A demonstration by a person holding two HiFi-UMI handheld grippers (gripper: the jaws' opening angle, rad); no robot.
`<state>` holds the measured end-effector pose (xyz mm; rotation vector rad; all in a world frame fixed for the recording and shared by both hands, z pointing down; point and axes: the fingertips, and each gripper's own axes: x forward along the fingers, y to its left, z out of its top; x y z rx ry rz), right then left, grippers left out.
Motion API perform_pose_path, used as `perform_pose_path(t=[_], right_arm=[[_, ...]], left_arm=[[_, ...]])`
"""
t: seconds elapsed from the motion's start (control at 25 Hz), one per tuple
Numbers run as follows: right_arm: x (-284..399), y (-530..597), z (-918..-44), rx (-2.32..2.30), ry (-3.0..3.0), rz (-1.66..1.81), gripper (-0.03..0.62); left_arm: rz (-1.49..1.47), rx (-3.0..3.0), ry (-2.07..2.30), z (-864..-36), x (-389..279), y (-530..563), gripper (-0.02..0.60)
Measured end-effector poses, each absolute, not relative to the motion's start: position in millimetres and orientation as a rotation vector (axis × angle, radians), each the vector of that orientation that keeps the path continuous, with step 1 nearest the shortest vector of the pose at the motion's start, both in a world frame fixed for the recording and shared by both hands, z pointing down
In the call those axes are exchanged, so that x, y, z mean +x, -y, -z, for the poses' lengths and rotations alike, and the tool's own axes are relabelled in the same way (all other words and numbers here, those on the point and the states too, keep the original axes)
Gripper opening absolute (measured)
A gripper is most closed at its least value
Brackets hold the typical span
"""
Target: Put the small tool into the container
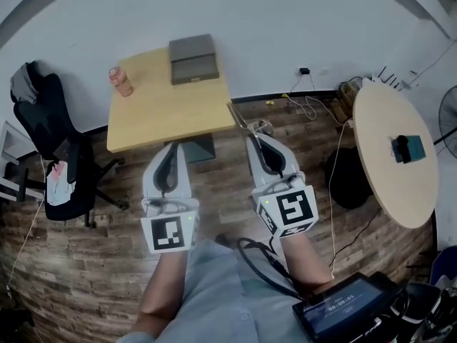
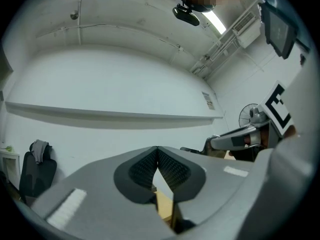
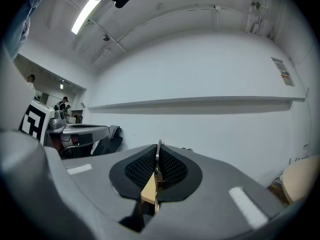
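Observation:
My right gripper [image 1: 255, 136] is shut on a thin metal tool [image 1: 241, 116], which sticks out past the tips toward the wooden table's near corner. In the right gripper view, the tool [image 3: 158, 174] stands edge-on between the black pads of my right gripper [image 3: 157, 151]. A grey box-like container [image 1: 193, 59] sits at the far edge of the square wooden table [image 1: 157, 109]. My left gripper [image 1: 171, 147] hovers over the floor just in front of the table. In the left gripper view, my left gripper [image 2: 157, 151] has its pads meeting at the tip with nothing between them.
An orange can [image 1: 121, 81] stands at the table's far left. A black office chair [image 1: 50, 141] is at the left. A round table [image 1: 385, 120] at the right carries a blue and black object [image 1: 407, 148]. Cables lie on the wooden floor by the wall, and a tablet [image 1: 343, 309] is at the bottom right.

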<state>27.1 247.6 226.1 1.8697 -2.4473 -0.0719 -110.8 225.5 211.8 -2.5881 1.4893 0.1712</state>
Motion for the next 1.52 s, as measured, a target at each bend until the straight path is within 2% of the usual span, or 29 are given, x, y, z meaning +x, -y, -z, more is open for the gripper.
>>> perform_pose_path(t=[0.48,0.8,1.24,1.52], right_arm=[[53.3,-179.3,-258.2,1.915,2.394,-0.061,0.011],[87.9,-95.2,-289.8,1.902,2.405,-0.162,0.011],[139.0,33.7,-266.5,1.832,2.520,-0.139,0.011],[145.9,82.2,-236.6,1.791,2.605,-0.043,0.011]], left_arm=[[-0.041,-2.684,-1.462,-255.5,-88.0,-156.8,0.009],[0.049,-2.682,-1.485,-275.6,-55.4,-73.2,0.009],[0.070,-2.555,-1.518,-245.5,-5.1,40.4,0.009],[0.000,-2.451,-1.619,-213.9,-12.4,72.2,0.009]])
